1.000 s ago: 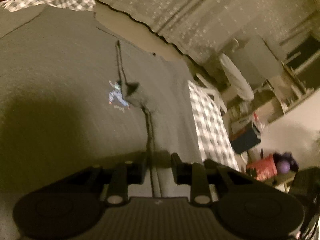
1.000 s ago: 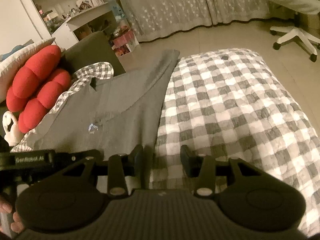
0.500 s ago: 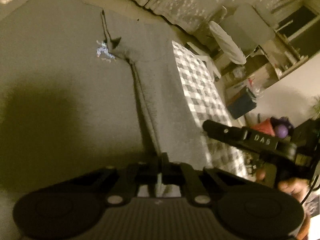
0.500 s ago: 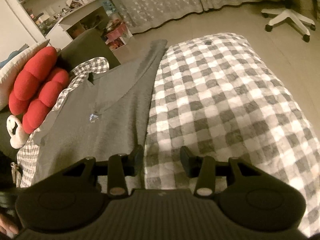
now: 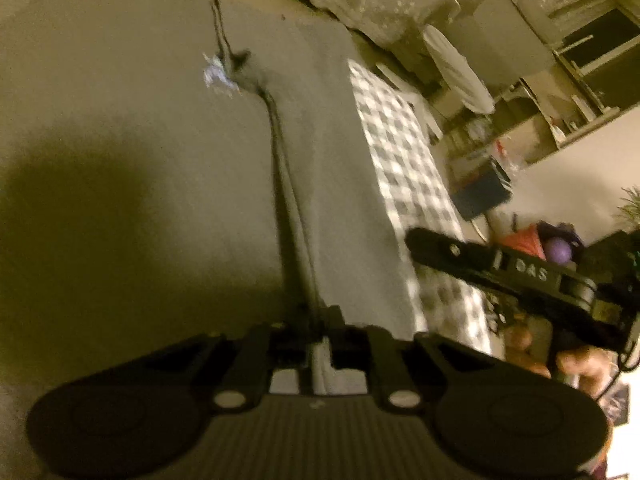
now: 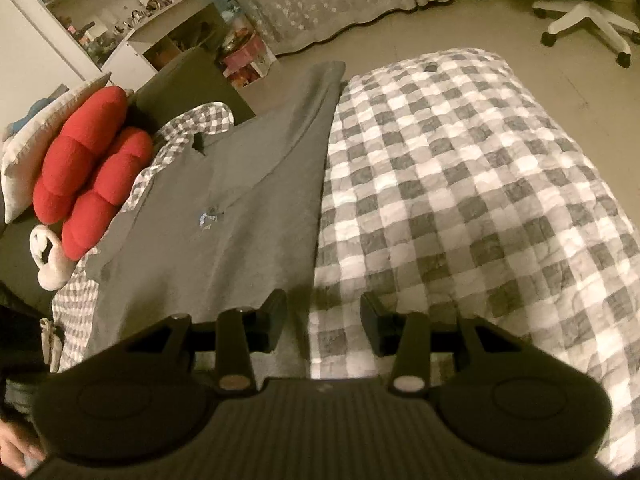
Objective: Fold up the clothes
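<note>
The left tool (image 5: 318,322) pinches a ridge of the grey cotton shirt (image 5: 160,128) (small blue print near its centre), beside the checked quilt (image 5: 404,160); the right tool (image 5: 416,240) hovers nearby.

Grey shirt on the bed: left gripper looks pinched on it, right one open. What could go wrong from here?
1. The left gripper pinches only a thin ridge of the grey shirt; a pull may slip it free.
2. The right gripper straddles the shirt's edge and the checked quilt; closing could catch both.
</note>
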`<state>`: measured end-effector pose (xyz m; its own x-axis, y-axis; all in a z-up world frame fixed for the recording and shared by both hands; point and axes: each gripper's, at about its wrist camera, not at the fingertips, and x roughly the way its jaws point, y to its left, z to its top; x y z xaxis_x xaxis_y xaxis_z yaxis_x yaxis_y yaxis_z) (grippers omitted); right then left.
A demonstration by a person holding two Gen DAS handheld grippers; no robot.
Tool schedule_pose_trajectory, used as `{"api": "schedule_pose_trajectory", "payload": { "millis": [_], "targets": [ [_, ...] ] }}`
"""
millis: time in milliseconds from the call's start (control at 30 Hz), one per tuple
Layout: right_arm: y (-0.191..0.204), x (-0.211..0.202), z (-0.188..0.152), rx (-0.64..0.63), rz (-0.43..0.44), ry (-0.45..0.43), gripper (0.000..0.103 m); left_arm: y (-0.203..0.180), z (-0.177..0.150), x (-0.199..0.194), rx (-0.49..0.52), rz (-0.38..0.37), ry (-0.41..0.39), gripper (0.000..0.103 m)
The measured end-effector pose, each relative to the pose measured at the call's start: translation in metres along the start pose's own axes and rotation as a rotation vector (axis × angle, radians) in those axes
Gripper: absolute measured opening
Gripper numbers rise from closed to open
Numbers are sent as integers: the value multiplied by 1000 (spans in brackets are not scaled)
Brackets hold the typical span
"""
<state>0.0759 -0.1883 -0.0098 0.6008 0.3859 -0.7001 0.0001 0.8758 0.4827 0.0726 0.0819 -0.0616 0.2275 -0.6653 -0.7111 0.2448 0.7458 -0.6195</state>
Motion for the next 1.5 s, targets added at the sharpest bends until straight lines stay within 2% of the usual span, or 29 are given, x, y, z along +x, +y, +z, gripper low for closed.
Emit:
{"api": "schedule_pose_trajectory", "payload": {
  "millis": [167, 267, 433, 533, 667, 767, 867, 967, 1100, 1300, 1400, 1467, 1500],
  "targets": [
    [0, -6, -4, 3, -1, 19, 45, 1, -14, 5, -23, -55, 69, 10],
    [1, -11, -8, -6, 0, 28, 45, -5, -27, 4, -1, -64, 98, 10],
    [-1, -17, -12, 1, -9, 34, 45, -19, -46, -6, 60, -62, 98, 3],
    [-4, -19, -13, 12, -4, 37, 45, -21, -50, -18, 70, -100, 78, 3],
    [-4, -19, -12, 18, -5, 40, 45, -11, -49, -19, 45, -23, 75, 3],
    [-3, -20, -12, 13, -2, 42, 45, -6, -50, -14, 29, -22, 90, 3],
    [1, -20, -13, -4, 1, 41, 45, -6, -49, -13, 28, -28, 91, 8],
    [8, -21, -15, -28, 5, 37, 45, -8, -44, -18, 32, -17, 52, 13],
    [16, -19, -15, -58, 17, 31, 45, -10, -38, -27, 44, -2, -47, 22],
    [23, -5, -18, -86, 0, 50, 44, 3, -20, -17, -30, -12, -162, 24],
    [21, 3, -19, -80, -13, 59, 31, 11, -7, -6, -93, -26, -206, 22],
    [18, 8, -20, -75, -14, 65, 15, 16, 1, 0, -131, -41, -237, 22],
    [18, 10, -20, -75, -12, 67, 11, 16, 4, 2, -141, -44, -253, 22]
  ]
}}
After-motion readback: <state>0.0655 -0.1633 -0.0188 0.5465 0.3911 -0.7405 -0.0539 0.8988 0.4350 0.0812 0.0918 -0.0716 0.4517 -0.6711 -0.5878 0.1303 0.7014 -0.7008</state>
